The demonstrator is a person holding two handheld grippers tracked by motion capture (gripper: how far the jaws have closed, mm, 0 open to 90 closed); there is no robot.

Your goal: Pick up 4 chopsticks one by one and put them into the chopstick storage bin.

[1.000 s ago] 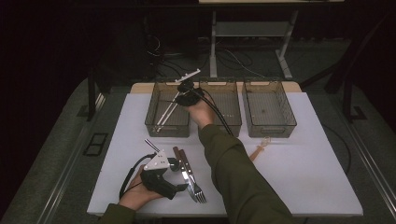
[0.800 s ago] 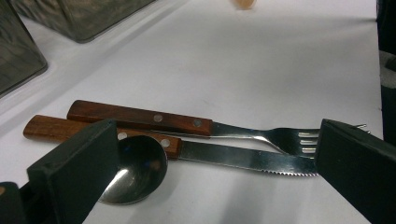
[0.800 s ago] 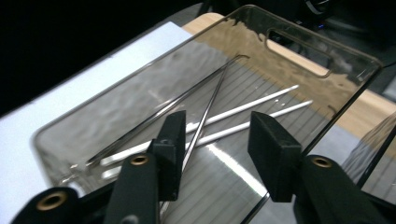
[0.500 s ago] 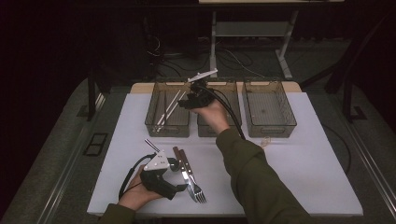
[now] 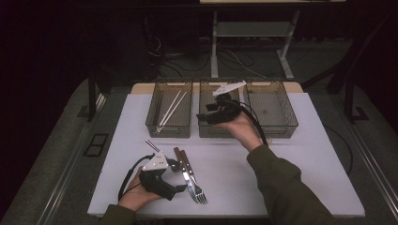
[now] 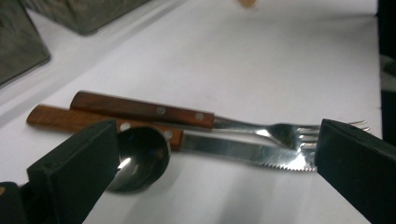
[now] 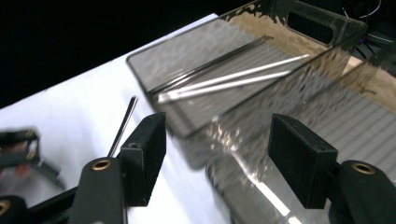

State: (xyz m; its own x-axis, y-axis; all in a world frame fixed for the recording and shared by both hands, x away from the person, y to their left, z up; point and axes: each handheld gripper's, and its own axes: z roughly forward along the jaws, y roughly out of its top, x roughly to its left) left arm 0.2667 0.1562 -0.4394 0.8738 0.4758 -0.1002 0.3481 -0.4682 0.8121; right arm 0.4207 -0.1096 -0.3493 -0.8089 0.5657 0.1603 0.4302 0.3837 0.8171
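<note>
A wood-handled fork point(image 6: 187, 114) and a wood-handled serrated knife point(image 6: 233, 151) lie side by side on the white table near its front edge. A spoon's bowl point(image 6: 137, 156) rests against the knife handle. My left gripper point(image 5: 179, 177) sits low beside them, open, its jaws wide on either side of the cutlery point(image 5: 190, 176) and touching none of it. My right gripper point(image 5: 205, 117) hovers open and empty over the middle bin point(image 5: 217, 132). The left bin point(image 5: 170, 126) holds pale chopsticks point(image 7: 233, 79).
A third clear bin point(image 5: 274, 112) stands at the back right. A thin dark handle point(image 7: 123, 126) lies on the table in front of the left bin. The white tabletop point(image 5: 300, 173) spreads to the right. Cables trail from both grippers.
My right gripper has moved right, from above the left bin to above the middle bin. The left gripper and the cutlery have stayed put.
</note>
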